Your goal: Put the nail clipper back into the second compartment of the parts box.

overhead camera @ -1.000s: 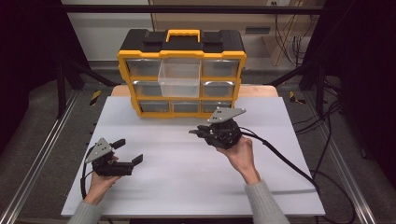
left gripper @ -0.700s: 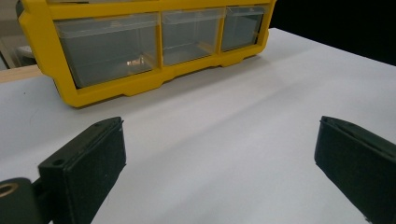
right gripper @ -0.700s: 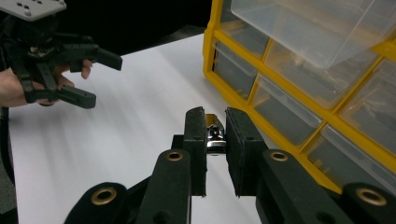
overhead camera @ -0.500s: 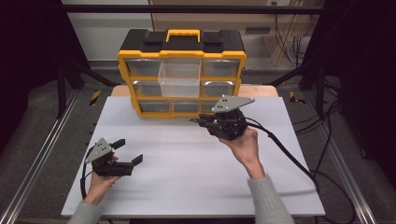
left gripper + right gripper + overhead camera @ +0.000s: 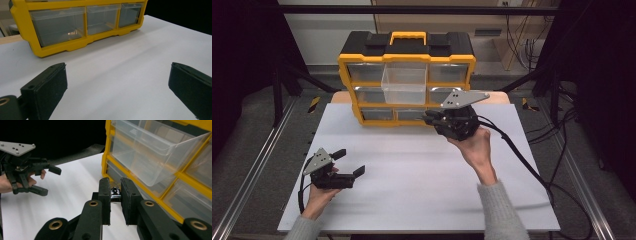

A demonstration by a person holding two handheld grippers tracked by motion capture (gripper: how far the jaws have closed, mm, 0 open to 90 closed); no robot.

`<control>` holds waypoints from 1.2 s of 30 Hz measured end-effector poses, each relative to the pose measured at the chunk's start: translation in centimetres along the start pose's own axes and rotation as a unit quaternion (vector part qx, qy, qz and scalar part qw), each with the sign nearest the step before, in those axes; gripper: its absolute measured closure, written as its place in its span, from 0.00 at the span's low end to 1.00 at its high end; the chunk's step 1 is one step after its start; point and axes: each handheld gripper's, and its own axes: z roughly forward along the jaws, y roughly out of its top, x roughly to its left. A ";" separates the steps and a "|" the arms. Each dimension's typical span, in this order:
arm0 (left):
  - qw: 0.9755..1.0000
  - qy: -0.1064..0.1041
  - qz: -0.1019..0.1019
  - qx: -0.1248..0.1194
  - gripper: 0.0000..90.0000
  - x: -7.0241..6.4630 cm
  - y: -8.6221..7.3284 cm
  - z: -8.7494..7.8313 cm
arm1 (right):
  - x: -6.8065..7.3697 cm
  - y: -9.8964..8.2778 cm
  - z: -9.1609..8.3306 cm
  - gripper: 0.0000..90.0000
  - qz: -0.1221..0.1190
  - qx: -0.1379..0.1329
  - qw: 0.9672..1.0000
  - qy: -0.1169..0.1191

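Observation:
A yellow and black drawer organizer (image 5: 407, 60) stands at the far side of the white table (image 5: 412, 175). Its clear middle drawer (image 5: 404, 86) is pulled out. My right gripper (image 5: 429, 119) hovers in front of the organizer's lower right drawers, held up in a hand. In the right gripper view its jaws (image 5: 115, 182) are shut on a small shiny metal part (image 5: 115, 193), just below the pulled-out drawer (image 5: 155, 157). My left gripper (image 5: 349, 162) rests low at the front left, open, with nothing between its jaws (image 5: 117, 75).
The organizer's bottom row of clear drawers (image 5: 62, 27) faces the left gripper across bare white tabletop. A black cable (image 5: 522, 160) trails from the right gripper to the table's right edge. Metal frame rails run along both sides.
The right hand has risen and moved toward the organizer, its jaws still shut on the small part. The left gripper has stayed where it was.

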 end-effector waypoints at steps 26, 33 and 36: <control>1.000 0.000 0.000 -0.001 0.02 0.0 0.0 0.0 | -1.4 4.2 -1.0 0.88 -0.002 -0.040 0.999 -0.022; 1.000 0.000 -0.001 -0.002 0.02 0.0 0.0 0.0 | -1.9 5.1 -0.7 0.88 0.000 -0.043 0.999 -0.031; 1.000 -0.001 -0.001 -0.002 0.02 0.1 0.0 0.0 | -2.0 5.3 -0.5 0.88 0.000 -0.044 0.999 -0.033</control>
